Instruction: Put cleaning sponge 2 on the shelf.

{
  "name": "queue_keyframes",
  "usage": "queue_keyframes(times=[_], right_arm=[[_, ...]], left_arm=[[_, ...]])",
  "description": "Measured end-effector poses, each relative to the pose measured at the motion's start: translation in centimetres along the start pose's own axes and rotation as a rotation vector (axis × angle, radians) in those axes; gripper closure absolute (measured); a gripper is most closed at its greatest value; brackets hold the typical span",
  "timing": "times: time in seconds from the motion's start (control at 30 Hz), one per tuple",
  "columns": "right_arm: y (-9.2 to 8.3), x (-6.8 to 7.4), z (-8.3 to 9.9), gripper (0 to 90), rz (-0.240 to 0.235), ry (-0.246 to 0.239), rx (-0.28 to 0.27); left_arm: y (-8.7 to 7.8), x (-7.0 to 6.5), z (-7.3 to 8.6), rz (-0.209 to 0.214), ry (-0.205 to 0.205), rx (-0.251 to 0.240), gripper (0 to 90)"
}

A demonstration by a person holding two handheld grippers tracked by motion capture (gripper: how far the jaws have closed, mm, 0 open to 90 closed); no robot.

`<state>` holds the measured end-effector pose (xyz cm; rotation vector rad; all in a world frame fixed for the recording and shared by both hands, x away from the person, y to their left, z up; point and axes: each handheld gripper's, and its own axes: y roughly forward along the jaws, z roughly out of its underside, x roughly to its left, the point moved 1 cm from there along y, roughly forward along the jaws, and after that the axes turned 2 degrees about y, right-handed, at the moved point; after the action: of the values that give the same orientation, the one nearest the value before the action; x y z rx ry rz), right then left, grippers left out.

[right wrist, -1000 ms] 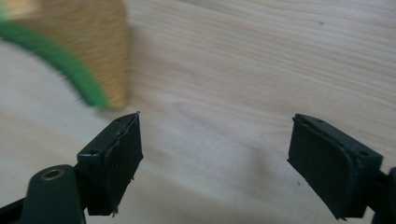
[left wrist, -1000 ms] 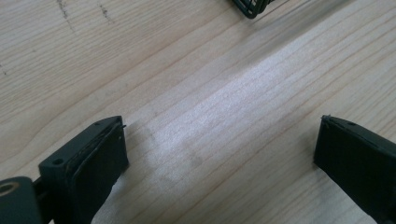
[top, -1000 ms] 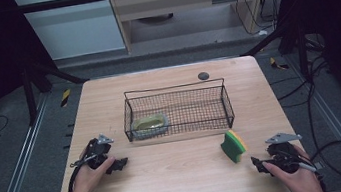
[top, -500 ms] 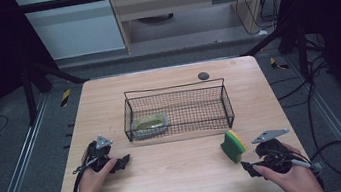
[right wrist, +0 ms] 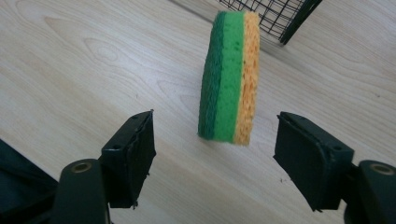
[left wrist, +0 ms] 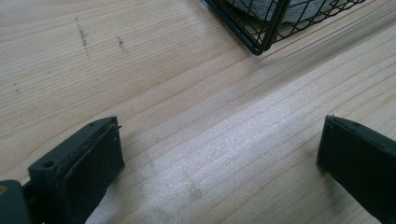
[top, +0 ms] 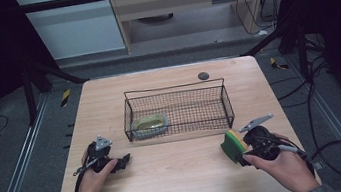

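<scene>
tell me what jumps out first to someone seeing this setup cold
The green and yellow sponge standing on edge on the wooden table, ahead of the right gripper, whose open jaws have just been closing. Behind it, the black wire basket sits mid-table with a pale sponge in its left end.

A black wire basket [top: 178, 109] stands in the middle of the light wooden worktop [top: 179, 175]. Inside it, at its left end, lies a flat greenish pack [top: 150, 124]. Behind the basket, near the far edge of the worktop, there is a small dark round spot [top: 203, 75]. Black cables [top: 339, 145] lie on the grey floor to the right. Two little yellow-and-black striped things [top: 65, 97] lie on the floor, one on each side
</scene>
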<state>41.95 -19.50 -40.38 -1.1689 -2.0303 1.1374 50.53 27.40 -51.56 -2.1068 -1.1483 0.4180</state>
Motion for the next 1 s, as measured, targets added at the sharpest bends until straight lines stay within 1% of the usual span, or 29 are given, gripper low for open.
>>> queue_keyframes(times=[0.03, 0.07, 0.1, 0.13, 0.2, 0.23, 0.27, 0.33, 0.37, 0.5, 0.57, 0.67, 0.7, 0.77, 0.83, 1.0], right_arm=[[0.2, 0.0, -0.2, 30.7, 0.0, 0.006, 0.004], [0.7, -0.3, -0.8, 33.1, -0.003, 0.012, 0.014], [0.7, -0.3, -0.8, 33.1, -0.003, 0.012, 0.014], [1.2, -0.5, -1.3, 35.3, -0.013, 0.034, 0.022], [1.4, -0.6, -1.5, 36.5, -0.017, 0.038, 0.023], [1.8, -0.7, -2.0, 38.8, -0.024, 0.051, 0.033], [2.0, -0.8, -2.1, 39.8, -0.023, 0.054, 0.037], [2.2, -0.8, -2.3, 41.0, -0.02, 0.056, 0.042], [2.7, -0.7, -2.6, 42.2, -0.021, 0.055, 0.052], [3.2, -0.7, -2.9, 43.7, -0.021, 0.054, 0.063], [3.6, -0.7, -3.1, 46.1, -0.023, 0.055, 0.07], [3.8, -0.7, -3.1, 48.0, -0.022, 0.057, 0.076], [4.1, -0.7, -3.1, 50.0, -0.03, 0.054, 0.079], [4.1, -0.7, -3.1, 50.5, -0.029, 0.055, 0.082], [4.3, -0.7, -3.1, 53.1, -0.03, 0.05, 0.088], [4.5, -0.8, -3.1, 56.5, -0.029, 0.046, 0.094]], left_arm=[[0.0, 0.0, 0.0, 0.0, 0.0, 0.0, 0.0], [0.0, 0.0, 0.0, 0.0, 0.0, 0.0, 0.0], [0.0, 0.0, 0.0, 0.0, 0.0, 0.0, 0.0], [0.0, 0.0, 0.0, 0.0, 0.0, 0.0, 0.0], [0.0, 0.0, 0.0, 0.0, 0.0, 0.0, 0.0], [0.0, 0.0, 0.0, 0.0, 0.0, 0.0, 0.0], [0.0, 0.0, 0.0, 0.0, 0.0, 0.0, 0.0], [0.0, 0.0, 0.0, 0.0, 0.0, 0.0, 0.0], [0.0, 0.0, 0.0, 0.0, 0.0, 0.0, 0.0], [0.0, 0.0, 0.0, 0.0, 0.0, 0.0, 0.0], [0.0, 0.0, 0.0, 0.0, 0.0, 0.0, 0.0], [0.0, 0.0, 0.0, 0.0, 0.0, 0.0, 0.0], [0.0, 0.0, 0.0, 0.0, 0.0, 0.0, 0.0], [0.0, 0.0, 0.0, 0.0, 0.0, 0.0, 0.0], [0.1, 0.0, -0.1, 0.001, 0.0, 0.0, 0.0], [0.1, 0.0, -0.1, 0.001, 0.0, -0.001, 0.0]])
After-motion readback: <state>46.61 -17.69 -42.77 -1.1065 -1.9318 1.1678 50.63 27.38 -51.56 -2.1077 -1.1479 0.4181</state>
